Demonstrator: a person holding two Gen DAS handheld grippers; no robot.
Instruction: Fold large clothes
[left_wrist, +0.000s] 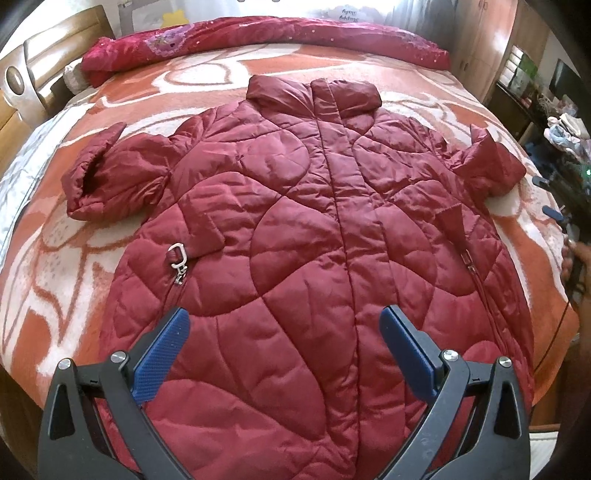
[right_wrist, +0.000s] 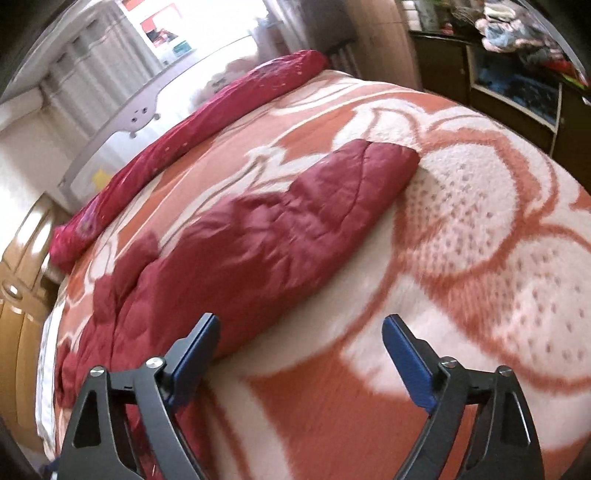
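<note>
A dark red quilted jacket (left_wrist: 317, 236) lies flat, front up, on the bed, collar at the far side and both sleeves spread out. My left gripper (left_wrist: 284, 325) hovers open over the jacket's lower part, nothing between its blue pads (left_wrist: 159, 362). In the right wrist view the jacket's right sleeve (right_wrist: 295, 221) stretches across the blanket, its cuff (right_wrist: 388, 162) pointing to the far right. My right gripper (right_wrist: 299, 332) stands open above the blanket just beside that sleeve; its left finger (right_wrist: 195, 350) overlaps the sleeve's near edge, and nothing is held. The right gripper (left_wrist: 554, 199) also shows at the left wrist view's right edge.
An orange and white flowered blanket (right_wrist: 461, 258) covers the bed. A rolled magenta quilt (left_wrist: 258, 40) lies along the far side. A wooden headboard (left_wrist: 33, 74) stands at the left, dark shelves with clutter (right_wrist: 517, 74) at the right. A hand (left_wrist: 576, 262) shows at the right edge.
</note>
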